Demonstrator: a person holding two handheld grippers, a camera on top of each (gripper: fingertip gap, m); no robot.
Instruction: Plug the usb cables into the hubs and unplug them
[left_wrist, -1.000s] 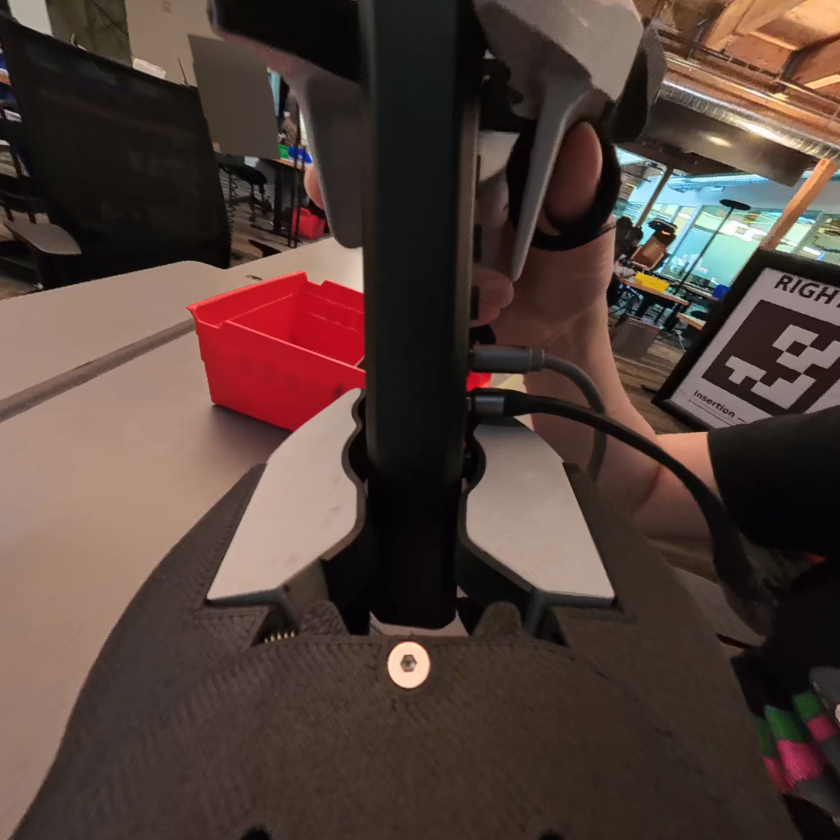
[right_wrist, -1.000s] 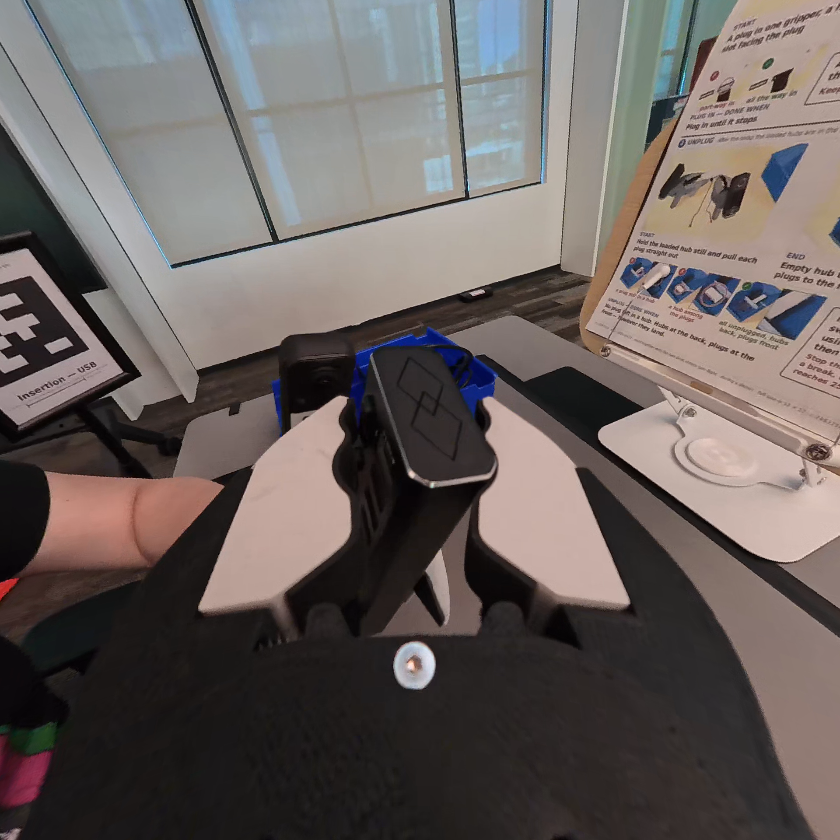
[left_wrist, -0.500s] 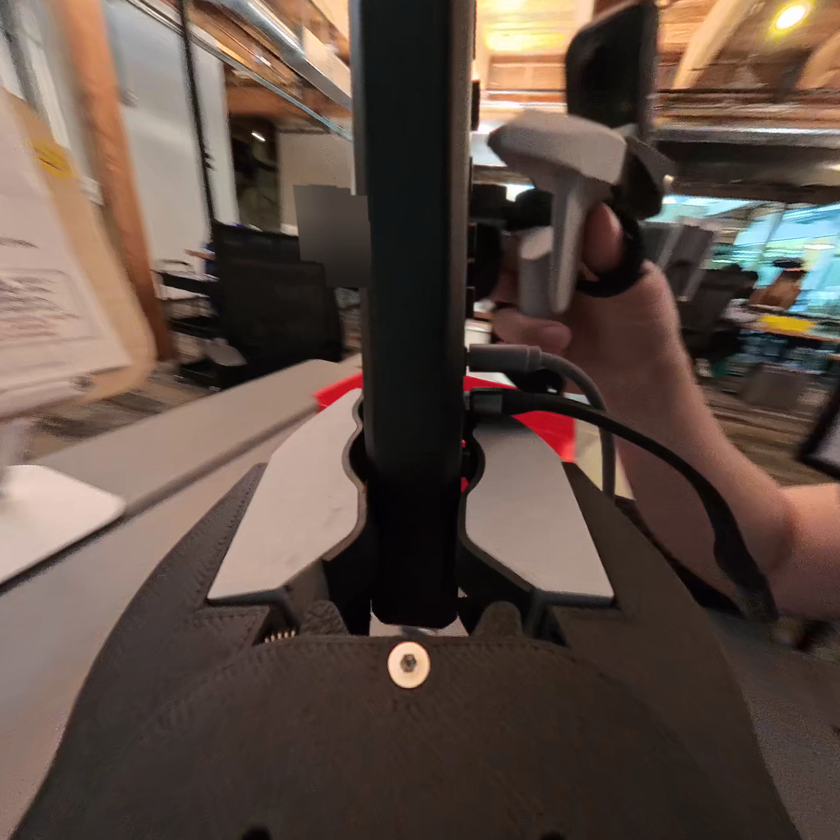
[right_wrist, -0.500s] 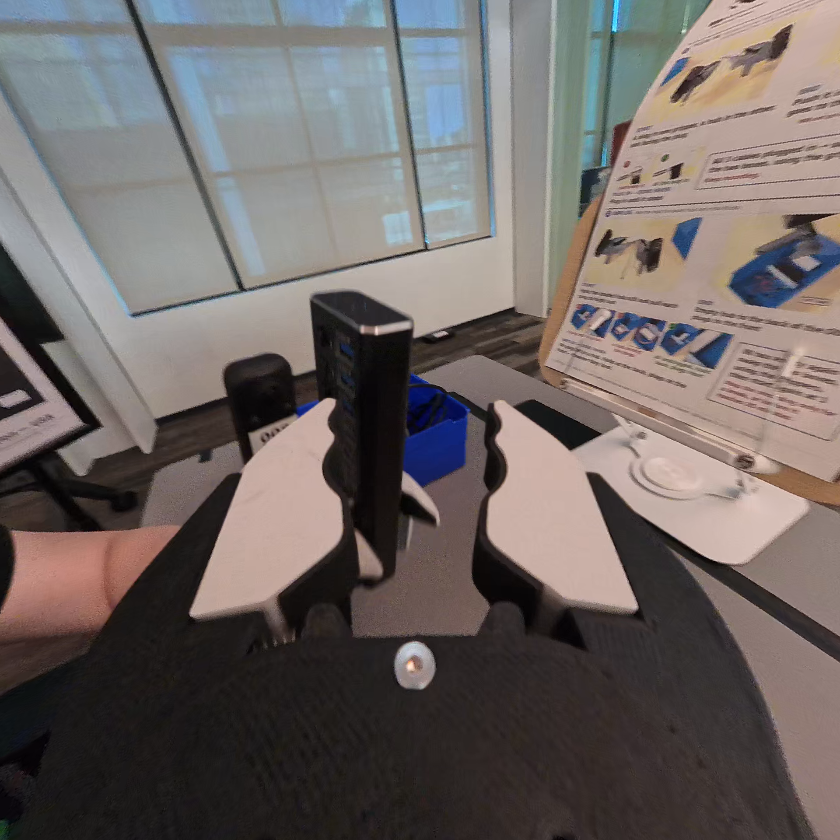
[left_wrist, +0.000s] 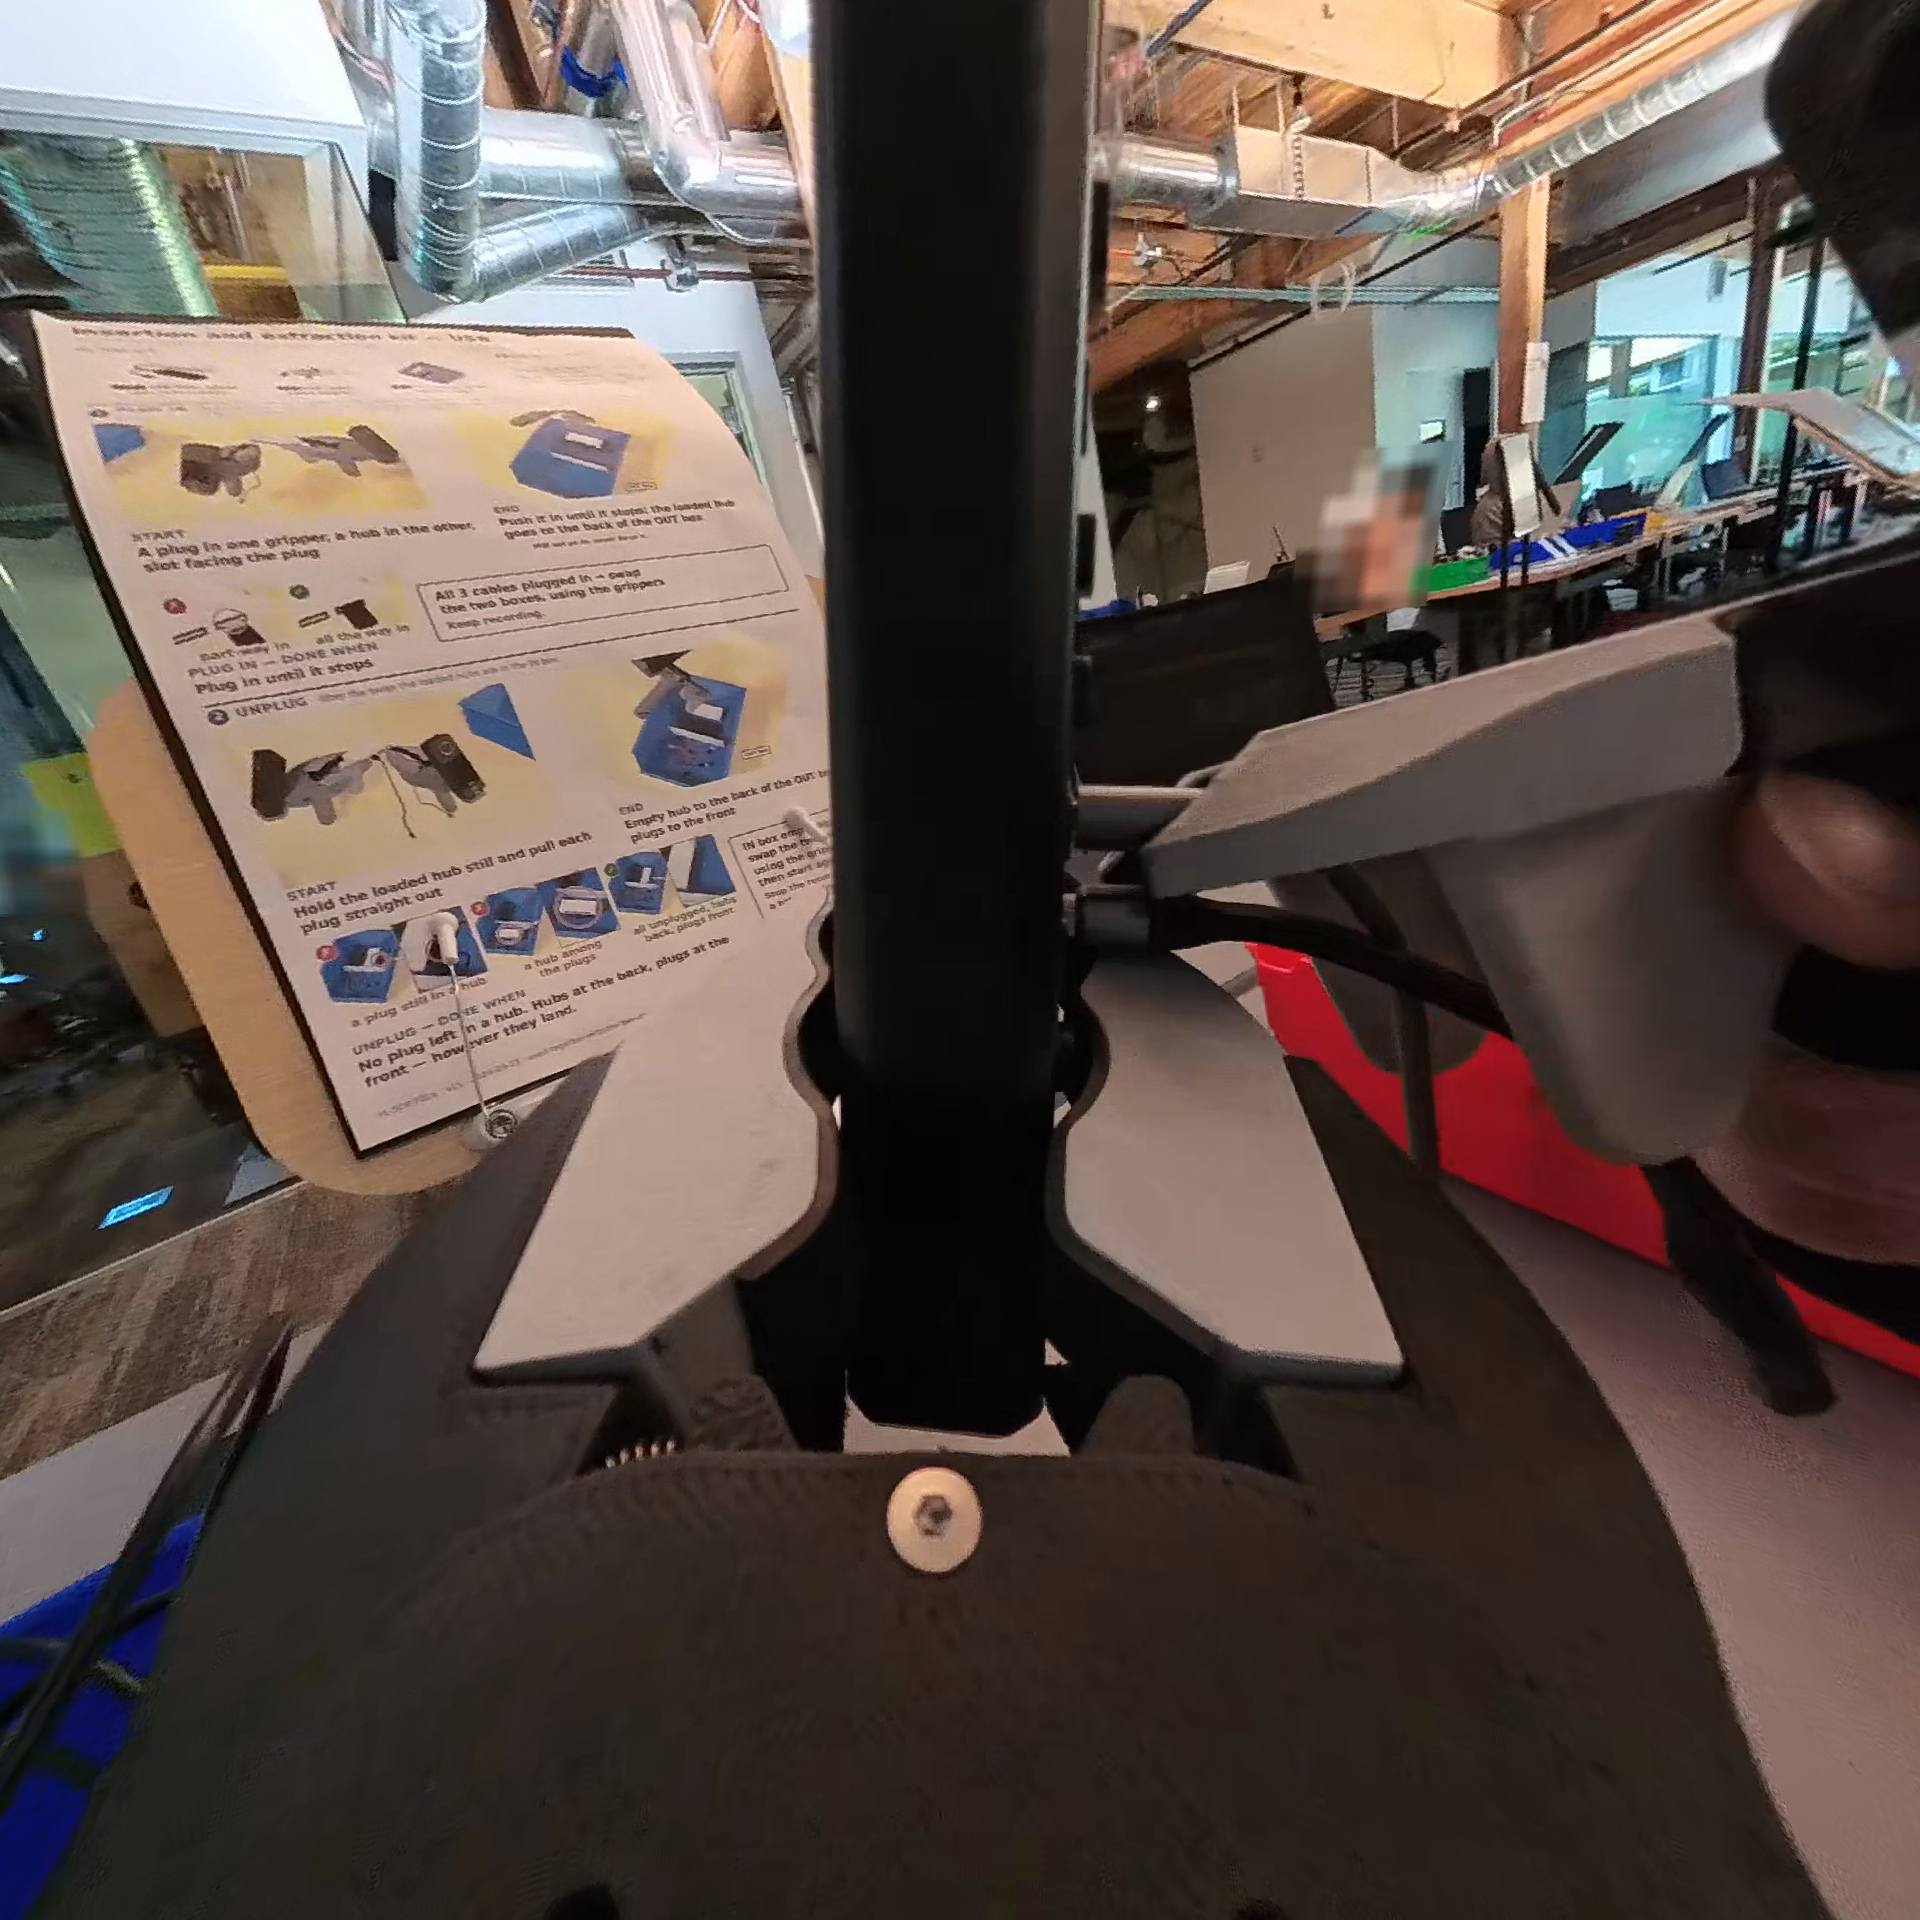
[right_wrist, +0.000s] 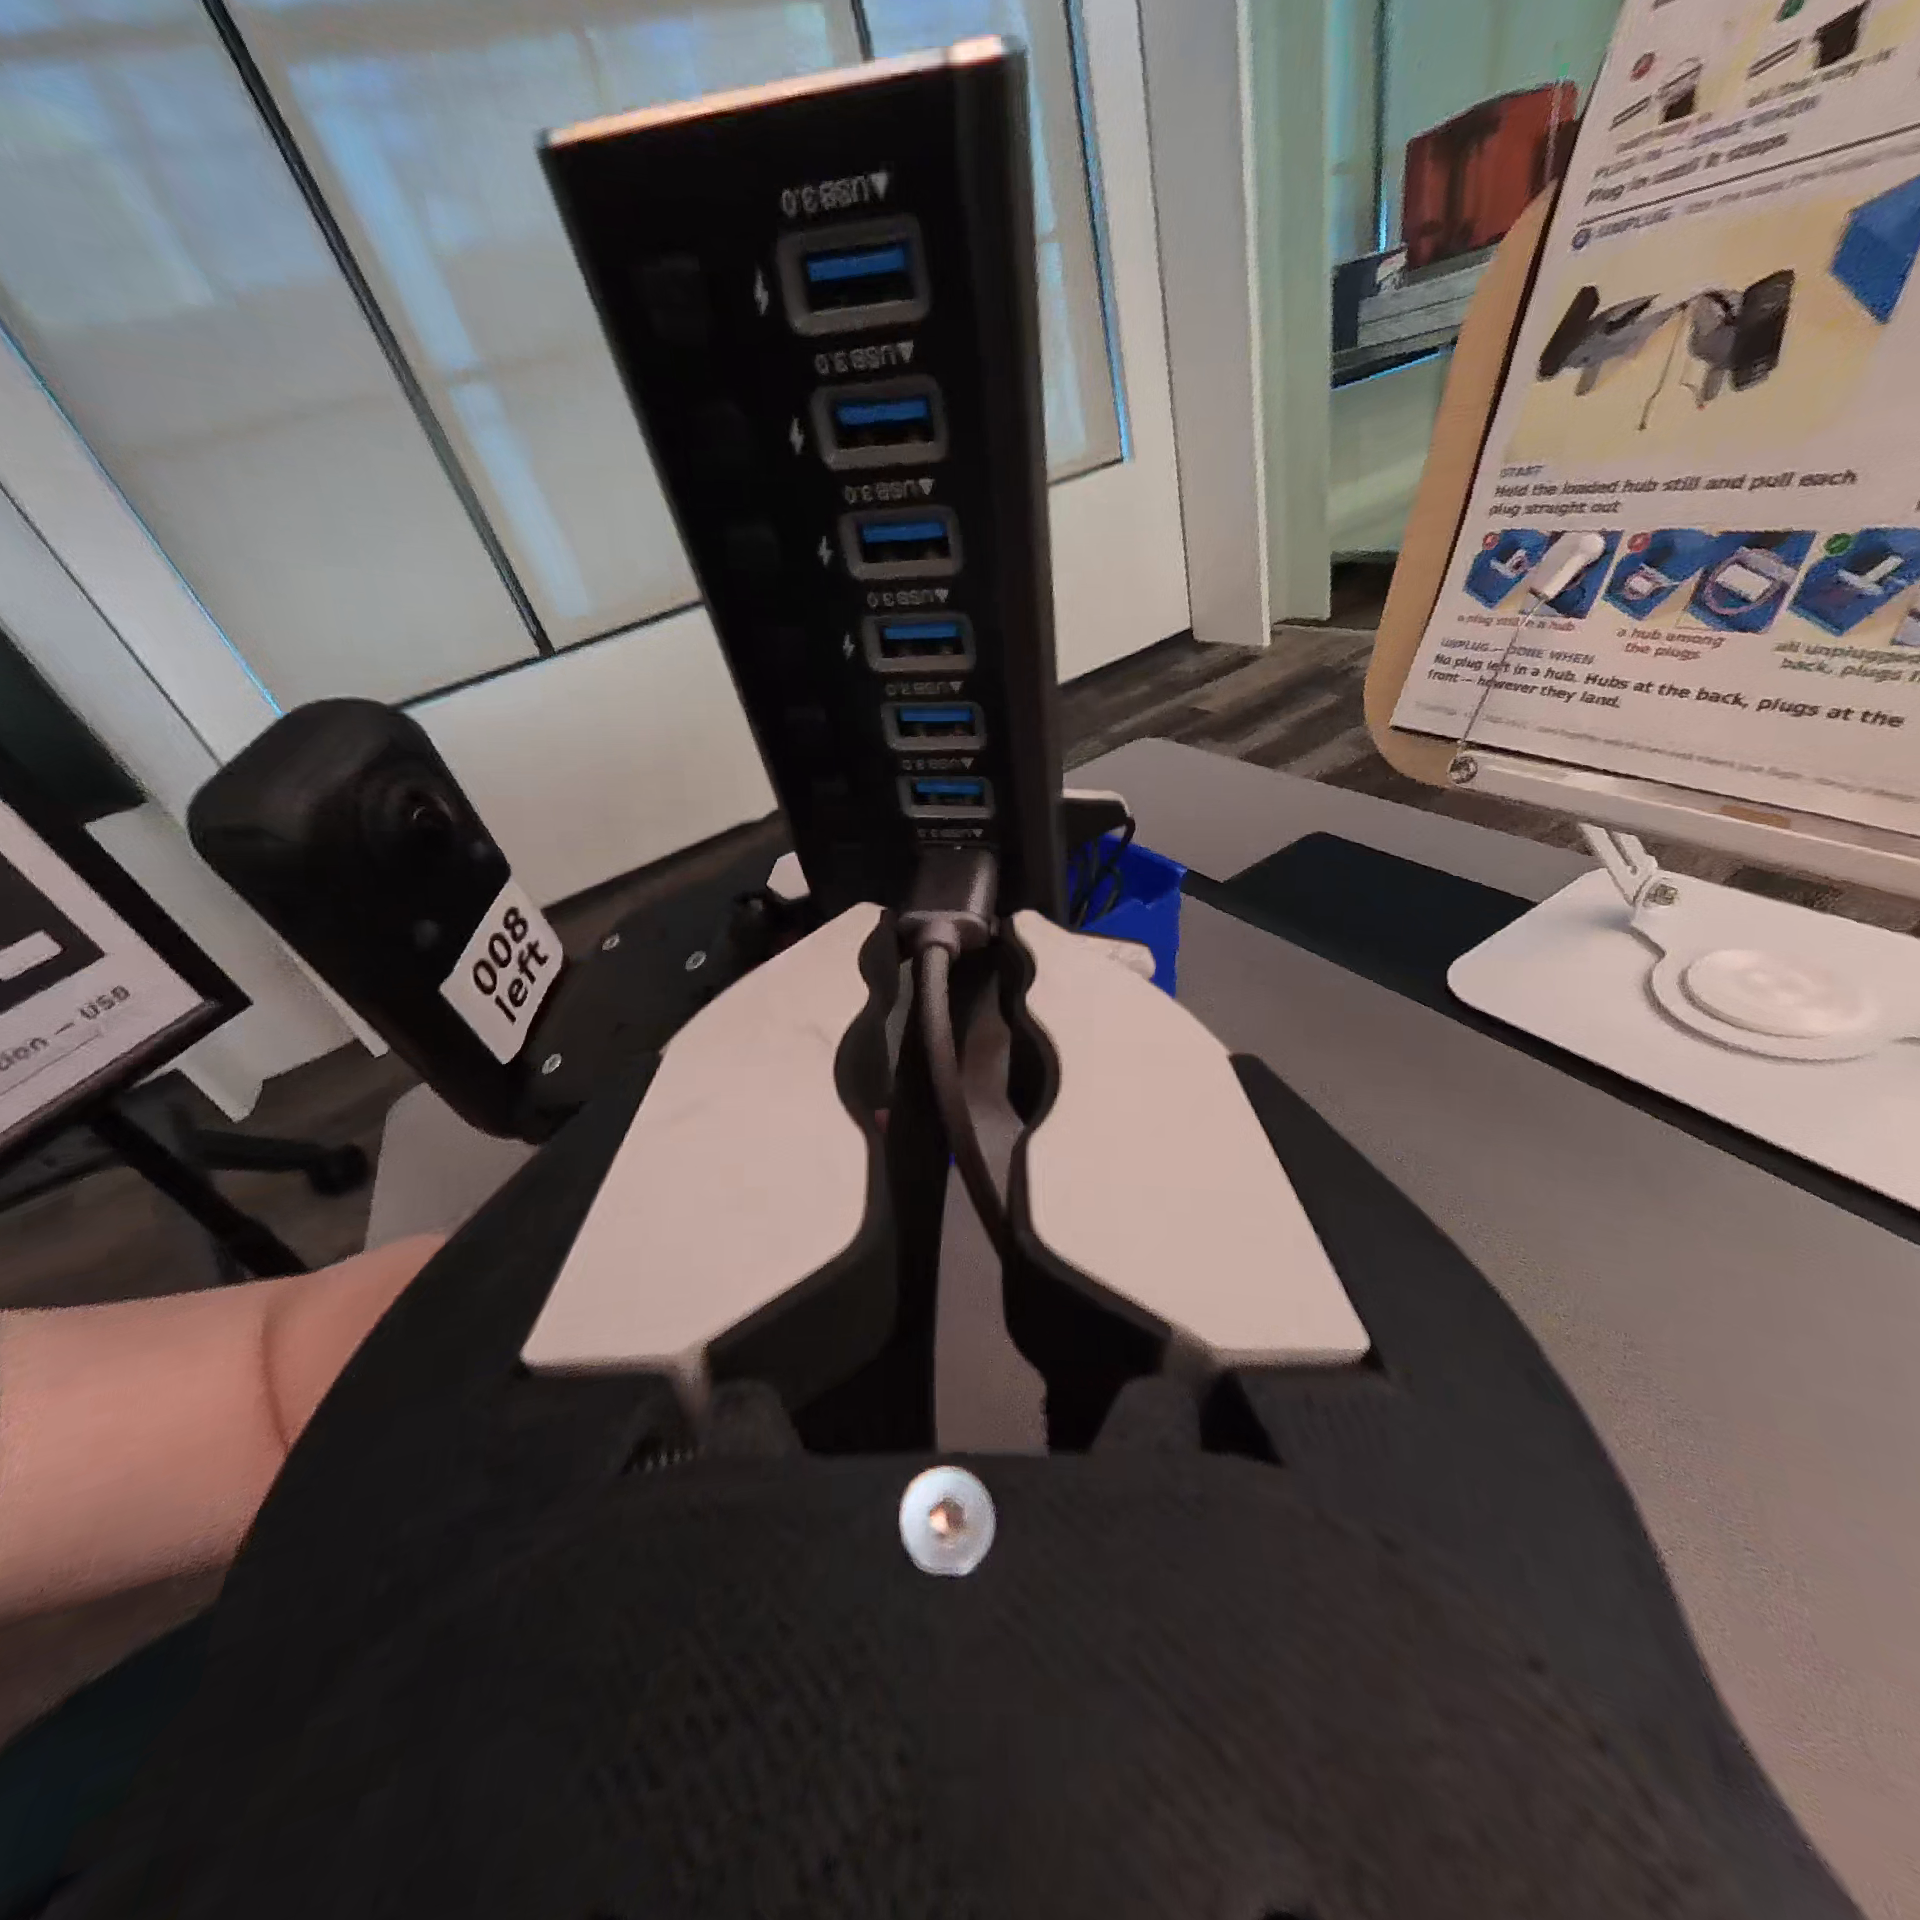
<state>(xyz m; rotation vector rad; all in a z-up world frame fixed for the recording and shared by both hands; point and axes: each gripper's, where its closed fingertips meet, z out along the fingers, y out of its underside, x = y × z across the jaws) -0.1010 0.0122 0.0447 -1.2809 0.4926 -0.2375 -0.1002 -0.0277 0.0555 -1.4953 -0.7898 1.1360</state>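
My left gripper is shut on a tall black USB hub and holds it upright. Two cables are plugged into the hub's right side: a grey plug above and a black cable below. In the right wrist view the hub shows a column of several blue ports. A grey plug sits in the lowest port. My right gripper is shut on this plug, and its cable runs back between the fingers. A finger of the right gripper also shows in the left wrist view.
A red bin stands on the grey table behind the hub. A blue bin sits beyond it in the right wrist view. An instruction sheet leans on a white stand to the right. The left gripper's camera is close by. The gap from one gripper's tips to the other's is roughly 4 centimeters.
My right gripper, open beside the hub half a second ago, has closed on the plug in the lowest port. My left gripper has swung the hub round toward the instruction sheet.
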